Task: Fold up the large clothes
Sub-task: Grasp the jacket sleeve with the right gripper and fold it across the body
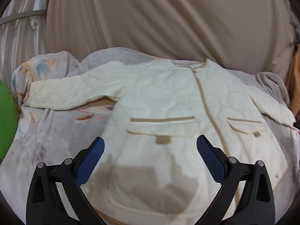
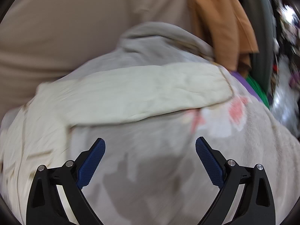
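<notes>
Two grippers are in your hands, and both stand spread wide with nothing between the blue pads. Your left gripper (image 1: 150,143) hangs over the lower front of the cream quilted jacket (image 1: 168,97), its shadow falling across the hem below the pockets. The jacket lies face up and spread flat on the grey floral blanket (image 1: 46,131), collar away from you, with the tan zipper line (image 1: 204,97) running down its middle. You can see two flap pockets: the left pocket (image 1: 161,127) sits just beyond the fingertips, and the other pocket (image 1: 245,125) lies across the zipper from it. One sleeve (image 1: 71,91) stretches out flat to the left in that view, and the opposite sleeve (image 1: 271,110) angles off to the right, its cuff near the blanket's edge.

Your right gripper (image 2: 150,143) is over bare blanket (image 2: 168,168), beside the jacket body rather than on it. In that blurred view, a sleeve of the jacket (image 2: 140,93) lies across the blanket well beyond the fingertips, cuff end to the right, close to a pink flower print (image 2: 236,110). A beige curtain (image 1: 168,18) hangs behind the bed, and an orange-brown cloth (image 2: 225,28) hangs at the right.
</notes>
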Demonstrator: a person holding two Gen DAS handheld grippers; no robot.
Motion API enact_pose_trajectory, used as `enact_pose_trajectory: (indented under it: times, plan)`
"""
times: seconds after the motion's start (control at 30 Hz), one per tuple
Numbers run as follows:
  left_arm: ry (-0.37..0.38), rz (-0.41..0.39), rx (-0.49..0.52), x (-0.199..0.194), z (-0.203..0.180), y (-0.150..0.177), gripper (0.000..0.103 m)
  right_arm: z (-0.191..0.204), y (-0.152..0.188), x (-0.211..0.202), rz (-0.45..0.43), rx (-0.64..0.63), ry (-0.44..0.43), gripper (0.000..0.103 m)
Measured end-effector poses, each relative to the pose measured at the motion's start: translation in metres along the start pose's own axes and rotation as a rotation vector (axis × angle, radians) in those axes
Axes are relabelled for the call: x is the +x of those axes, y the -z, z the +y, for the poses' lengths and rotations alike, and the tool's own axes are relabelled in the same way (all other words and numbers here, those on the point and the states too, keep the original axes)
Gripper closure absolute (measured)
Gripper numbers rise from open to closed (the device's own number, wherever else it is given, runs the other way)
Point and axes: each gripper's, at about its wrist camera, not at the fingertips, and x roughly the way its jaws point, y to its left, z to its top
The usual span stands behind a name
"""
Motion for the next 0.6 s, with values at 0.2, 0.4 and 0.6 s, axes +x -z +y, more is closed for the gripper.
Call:
enact_pose_trajectory:
  times: [0.2, 0.4, 0.6]
  plan:
    - [-0.104, 0.031, -0.047, 0.034, 0.033, -0.010, 0.006, -0.078, -0.035, 0.066, 0.032, 0.280, 0.023, 0.012]
    - [-0.130, 0.045, -0.032, 0.055, 0.034, -0.020, 0.006, -0.080, -0.062, 0.102, 0.027, 0.370, 0.028, 0.074]
    - [-0.091, 0.023, -0.048, 0.062, 0.027, -0.044, 0.006, 0.055, -0.119, 0.044, -0.185, 0.174, -0.210, 0.090]
